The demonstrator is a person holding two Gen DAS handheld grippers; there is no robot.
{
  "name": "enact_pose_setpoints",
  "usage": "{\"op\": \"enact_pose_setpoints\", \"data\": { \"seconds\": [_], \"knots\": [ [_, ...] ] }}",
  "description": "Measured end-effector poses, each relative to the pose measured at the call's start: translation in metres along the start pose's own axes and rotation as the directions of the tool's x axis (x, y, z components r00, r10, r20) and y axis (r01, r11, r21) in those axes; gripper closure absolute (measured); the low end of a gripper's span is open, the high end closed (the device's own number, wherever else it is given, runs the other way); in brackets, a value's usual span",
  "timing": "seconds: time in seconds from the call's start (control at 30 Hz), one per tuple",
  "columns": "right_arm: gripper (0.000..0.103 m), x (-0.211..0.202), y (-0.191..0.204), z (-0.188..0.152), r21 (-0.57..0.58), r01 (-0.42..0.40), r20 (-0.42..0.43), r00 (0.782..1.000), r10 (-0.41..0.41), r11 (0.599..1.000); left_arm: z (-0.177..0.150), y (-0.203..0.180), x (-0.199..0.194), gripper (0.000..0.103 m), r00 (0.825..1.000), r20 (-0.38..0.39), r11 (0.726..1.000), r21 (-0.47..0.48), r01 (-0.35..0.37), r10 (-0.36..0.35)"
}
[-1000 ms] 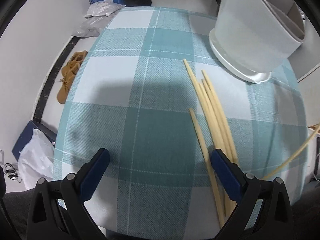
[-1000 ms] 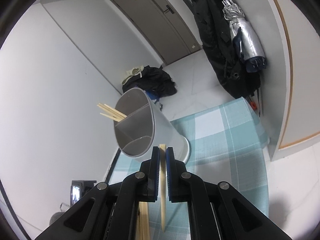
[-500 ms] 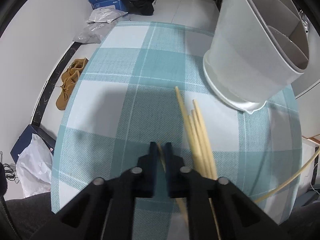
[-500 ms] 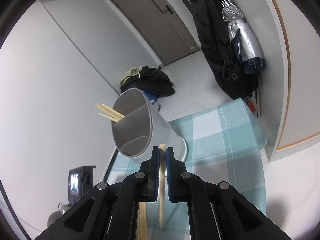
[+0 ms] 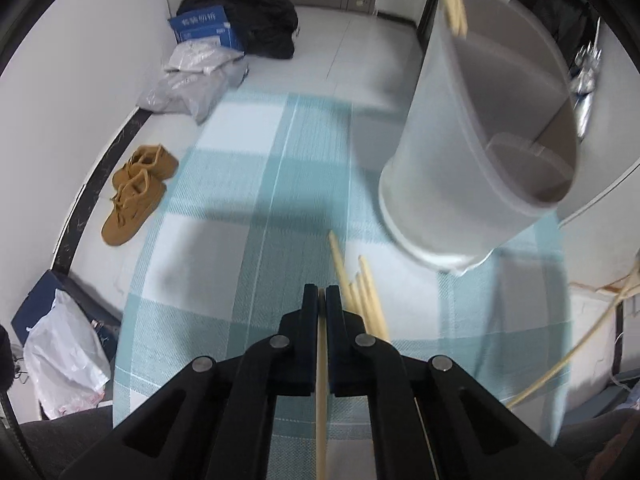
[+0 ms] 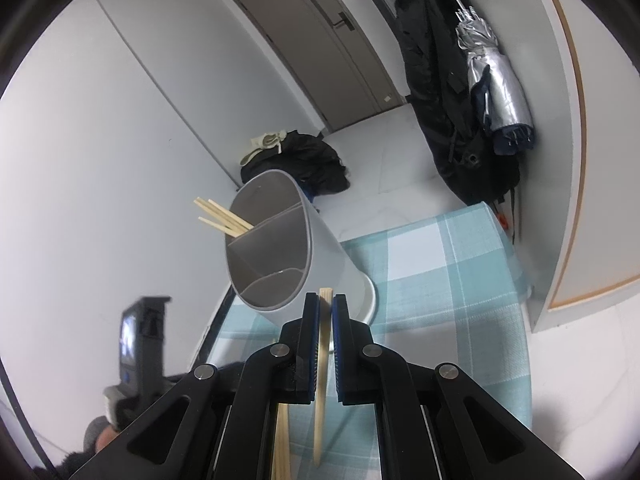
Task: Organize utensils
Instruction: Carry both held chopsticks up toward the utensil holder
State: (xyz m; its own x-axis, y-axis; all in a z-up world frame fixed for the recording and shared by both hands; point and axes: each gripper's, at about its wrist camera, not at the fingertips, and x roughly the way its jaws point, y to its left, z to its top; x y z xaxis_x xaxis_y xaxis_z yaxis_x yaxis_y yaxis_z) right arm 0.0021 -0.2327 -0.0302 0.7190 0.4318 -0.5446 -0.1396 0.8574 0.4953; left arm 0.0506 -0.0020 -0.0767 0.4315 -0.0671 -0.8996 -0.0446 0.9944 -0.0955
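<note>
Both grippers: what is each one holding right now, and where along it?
Left gripper: one chopstick, pinched near its far tip. Right gripper: one chopstick, gripped just below its blunt top end.

Pale chopsticks [image 5: 362,300] on cloth nr grey divided holder [image 5: 484,152].

White walls, pale tiled floor [image 5: 352,52]. Grey door [image 6: 320,48] at 12 o'clock. Dark coats [image 6: 440,92], silver umbrella [image 6: 496,88] hanging at 2. Teal plaid tablecloth [image 5: 224,240] centre. Tan shoes [image 5: 136,192] at 9. Black bag [image 5: 264,28], blue box [image 5: 204,28] at 11.
</note>
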Motion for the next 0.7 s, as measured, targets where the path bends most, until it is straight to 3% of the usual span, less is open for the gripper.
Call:
{"op": "enact_pose_setpoints", "data": {
  "seconds": [0.23,0.4,0.7],
  "knots": [
    [0.097,-0.006,0.015,-0.002,-0.070,-0.004,0.024,1.000,0.006,0.998,0.009,-0.010,-0.042,0.103,0.989,0.132,0.998,0.032,0.061,-0.065],
    [0.097,-0.007,0.031,-0.006,-0.161,0.064,0.046,0.997,-0.057,0.985,0.008,-0.016,-0.070,0.103,0.969,0.225,0.994,0.058,0.093,-0.104],
    [0.098,-0.015,0.047,-0.009,-0.177,0.031,0.065,0.998,-0.020,0.984,-0.009,-0.025,-0.107,0.103,0.933,0.324,0.983,0.139,0.118,-0.158]
  ]
}}
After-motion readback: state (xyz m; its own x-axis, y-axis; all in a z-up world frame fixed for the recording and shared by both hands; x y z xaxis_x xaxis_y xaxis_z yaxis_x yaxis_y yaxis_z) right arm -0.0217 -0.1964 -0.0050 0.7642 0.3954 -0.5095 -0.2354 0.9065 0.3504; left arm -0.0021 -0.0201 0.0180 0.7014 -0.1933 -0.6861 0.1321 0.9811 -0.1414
